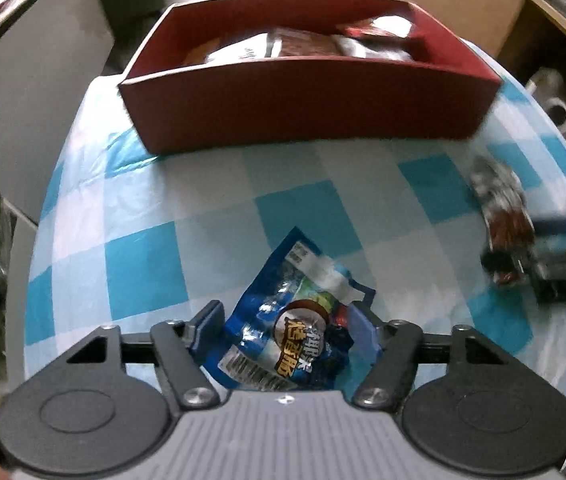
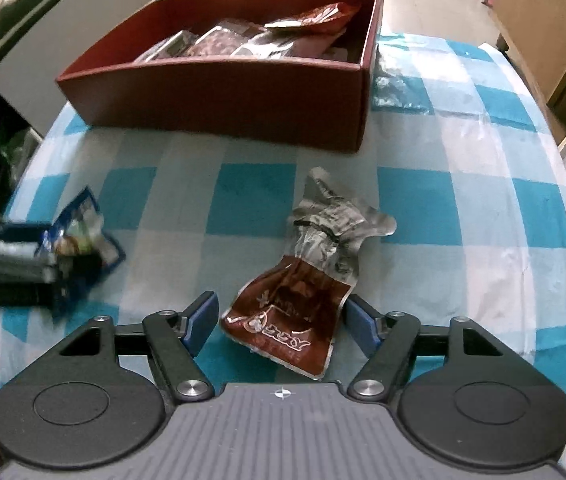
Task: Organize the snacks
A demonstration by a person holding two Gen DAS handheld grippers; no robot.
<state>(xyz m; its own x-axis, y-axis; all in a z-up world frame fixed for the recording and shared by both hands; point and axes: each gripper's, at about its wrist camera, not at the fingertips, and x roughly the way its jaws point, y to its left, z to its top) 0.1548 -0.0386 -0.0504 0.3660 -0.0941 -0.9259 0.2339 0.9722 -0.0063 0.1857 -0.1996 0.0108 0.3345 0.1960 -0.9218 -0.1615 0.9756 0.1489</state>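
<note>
We see a table under a blue-and-white checked cloth [image 2: 443, 200] filling both wrist views. At twelve o'clock on it stands a dark red box [image 2: 219, 92], open at the top, with several snack packets [image 2: 243, 40] lying inside; from the left wrist the same box [image 1: 307, 100] sits at twelve o'clock too, its near wall facing us. Just beside the box's right corner, at one o'clock in the right wrist view, we make out a clear wrapper [image 2: 395, 88] on the cloth.

Nearer to us lie two loose packets. The brown packet [image 2: 303, 292], with a crumpled silvery top, rests on the cloth at six o'clock in the right wrist view, between the blue pads of the right gripper [image 2: 281, 320]. The pads stand clear of it on the left and very near its edge on the right, so we read that gripper as open around the packet, not pressing it.

The blue packet [image 1: 295, 320] lies at six o'clock in the left wrist view, between the fingers of the left gripper [image 1: 287, 324]. The packet reaches both pads, but we cannot tell whether they press it or only flank it. Seen from the right wrist, that blue packet [image 2: 79, 236] and the left gripper [image 2: 23, 260] are blurred at nine o'clock.
</note>
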